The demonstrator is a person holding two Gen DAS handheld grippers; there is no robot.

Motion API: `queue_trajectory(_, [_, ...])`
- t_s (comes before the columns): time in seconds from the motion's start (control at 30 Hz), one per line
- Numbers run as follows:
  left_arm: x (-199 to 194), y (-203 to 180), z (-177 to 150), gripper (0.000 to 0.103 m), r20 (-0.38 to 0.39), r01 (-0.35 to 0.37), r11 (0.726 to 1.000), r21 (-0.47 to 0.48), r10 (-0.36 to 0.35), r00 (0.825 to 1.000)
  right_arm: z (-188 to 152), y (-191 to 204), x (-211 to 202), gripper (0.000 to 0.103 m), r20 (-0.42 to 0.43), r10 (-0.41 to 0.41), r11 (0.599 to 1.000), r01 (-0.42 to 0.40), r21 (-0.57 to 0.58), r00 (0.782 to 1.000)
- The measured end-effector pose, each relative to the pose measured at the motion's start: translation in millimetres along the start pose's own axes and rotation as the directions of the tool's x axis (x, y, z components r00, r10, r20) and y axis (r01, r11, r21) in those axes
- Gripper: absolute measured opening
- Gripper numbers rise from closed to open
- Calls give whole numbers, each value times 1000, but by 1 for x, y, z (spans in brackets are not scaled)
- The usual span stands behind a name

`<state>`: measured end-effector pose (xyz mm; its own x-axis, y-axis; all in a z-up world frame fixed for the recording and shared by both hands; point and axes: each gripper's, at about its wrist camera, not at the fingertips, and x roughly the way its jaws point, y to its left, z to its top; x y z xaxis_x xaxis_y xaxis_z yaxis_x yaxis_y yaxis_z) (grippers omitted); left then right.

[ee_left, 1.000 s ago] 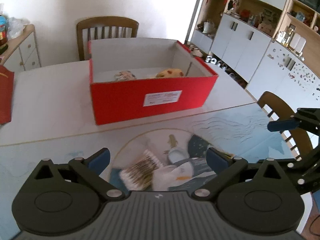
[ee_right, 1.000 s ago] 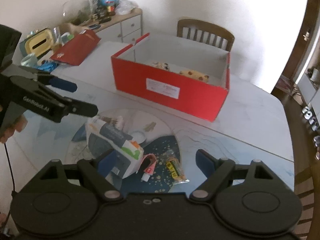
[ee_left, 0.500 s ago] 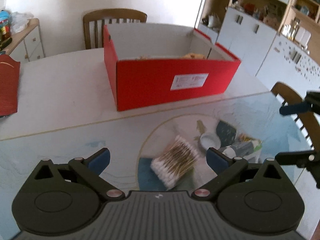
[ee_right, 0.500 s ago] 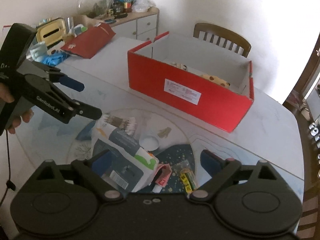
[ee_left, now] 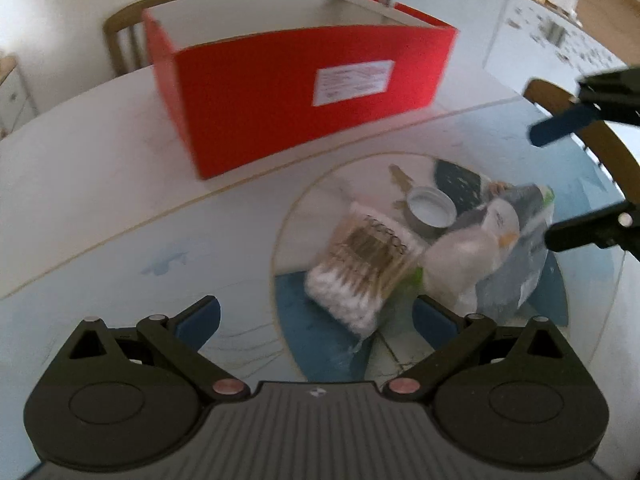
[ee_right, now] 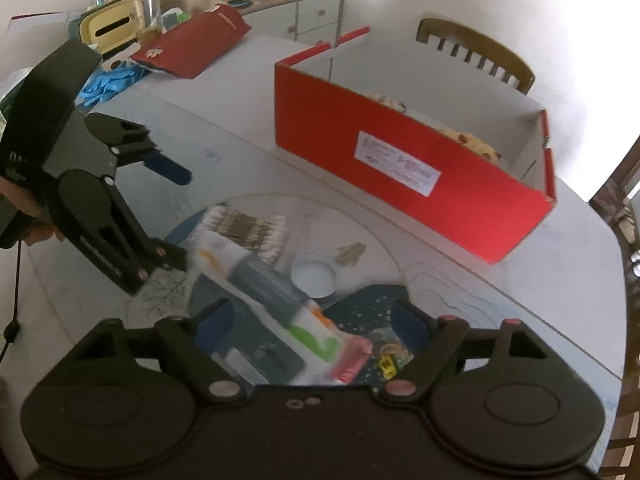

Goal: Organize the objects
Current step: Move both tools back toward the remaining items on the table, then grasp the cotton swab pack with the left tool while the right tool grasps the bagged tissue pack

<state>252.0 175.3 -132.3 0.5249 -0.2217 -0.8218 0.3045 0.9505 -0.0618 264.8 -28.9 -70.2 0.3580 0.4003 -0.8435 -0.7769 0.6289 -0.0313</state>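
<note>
A red open box (ee_left: 304, 92) stands at the back of the table, also in the right wrist view (ee_right: 408, 176); it holds a couple of small items (ee_right: 472, 144). A pack of cotton swabs (ee_left: 360, 268) lies just ahead of my open, empty left gripper (ee_left: 316, 316). Beside the swabs lie a grey-and-white pouch (ee_left: 496, 248) and a round tin (ee_left: 430, 210). My right gripper (ee_right: 312, 316) is open and empty, low over the pouch (ee_right: 264, 284). The swabs (ee_right: 244, 228), the tin (ee_right: 314, 278) and small packets (ee_right: 352, 364) show there too.
A red folder (ee_right: 192, 40), blue gloves (ee_right: 108, 84) and a yellow box (ee_right: 112, 30) lie at the table's far left. Wooden chairs (ee_right: 476, 52) stand behind and beside the table (ee_left: 576, 116). White cabinets (ee_left: 540, 48) line the right wall.
Both grippers have moved down and closer to the pile on the table. The left one has swung left, so the swabs now sit between its fingers. Both stay open.
</note>
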Motion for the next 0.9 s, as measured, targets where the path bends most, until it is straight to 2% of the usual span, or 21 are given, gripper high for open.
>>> queue_trajectory(0.2, [15, -8, 2, 102, -13, 30, 998, 62, -29, 999, 1, 6, 12, 72, -31, 31, 1000, -31, -5, 999])
queue_trajectory(0.27, [17, -10, 3, 102, -12, 37, 995, 91, -36, 999, -1, 8, 13, 61, -42, 33, 999, -34, -12, 999])
queue_trajectory(0.43, [19, -15, 7, 101, 8, 44, 989, 138, -45, 999, -6, 10, 14, 47, -62, 35, 999, -36, -25, 997])
queue_trajectory(0.5, [19, -16, 7, 87, 11, 48, 987, 156, -50, 999, -7, 10, 14, 42, -70, 41, 999, -43, -17, 997])
queue_trajectory(0.63, [18, -23, 8, 74, 15, 50, 979, 198, -54, 998, -9, 11, 12, 35, -73, 42, 999, -43, -10, 996])
queue_trajectory(0.7, [17, -24, 8, 64, 15, 50, 979, 200, -54, 998, -9, 11, 11, 33, -71, 45, 999, -45, -3, 996])
queue_trajectory(0.8, [16, -25, 10, 56, 14, 42, 980, 195, -46, 999, -9, 12, 8, 29, -66, 41, 999, -41, 7, 997])
queue_trajectory(0.83, [15, -25, 10, 55, 13, 40, 980, 194, -43, 999, -10, 12, 7, 27, -63, 38, 999, -38, 12, 997])
queue_trajectory(0.9, [13, -25, 9, 45, 13, 33, 982, 186, -36, 999, -11, 10, 5, 21, -55, 38, 999, -36, 39, 998])
